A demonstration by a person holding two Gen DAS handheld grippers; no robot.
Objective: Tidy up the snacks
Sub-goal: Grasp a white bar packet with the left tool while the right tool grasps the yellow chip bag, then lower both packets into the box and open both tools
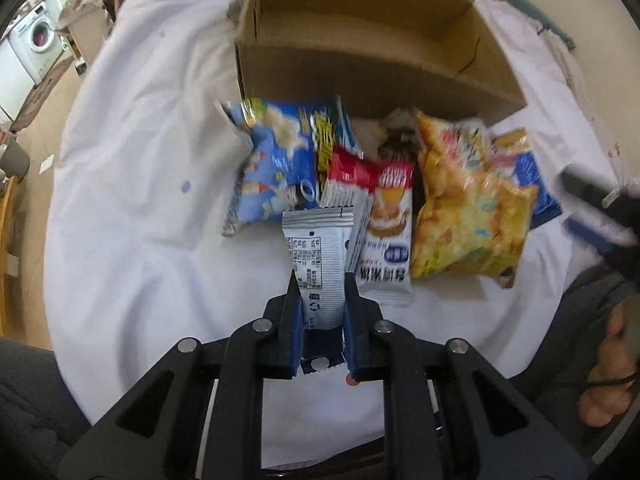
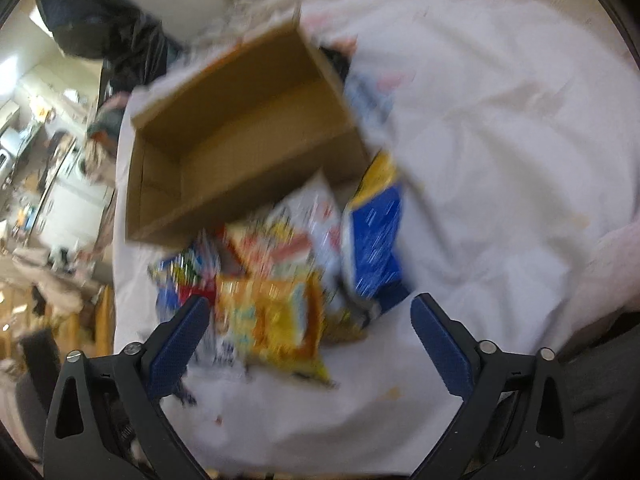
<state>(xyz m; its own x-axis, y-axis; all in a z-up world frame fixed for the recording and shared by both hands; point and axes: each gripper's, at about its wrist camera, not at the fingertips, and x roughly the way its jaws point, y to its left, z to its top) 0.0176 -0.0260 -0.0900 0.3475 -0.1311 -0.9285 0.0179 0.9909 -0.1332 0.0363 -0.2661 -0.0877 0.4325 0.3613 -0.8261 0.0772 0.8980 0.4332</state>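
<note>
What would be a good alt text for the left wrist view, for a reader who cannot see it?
The left gripper has its jaws shut on a silver-white snack packet lying on a white cloth. Beyond it lie a blue packet, a red-and-white packet and a yellow bag, in front of an open cardboard box.

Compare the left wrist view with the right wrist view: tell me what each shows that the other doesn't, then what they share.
Only the left wrist view shows the left gripper shut on a silver snack packet, and a washing machine in the background. Only the right wrist view shows the right gripper open, its blue pads wide apart over the pile. Both show the empty cardboard box, the yellow chip bag and the white cloth.
</note>
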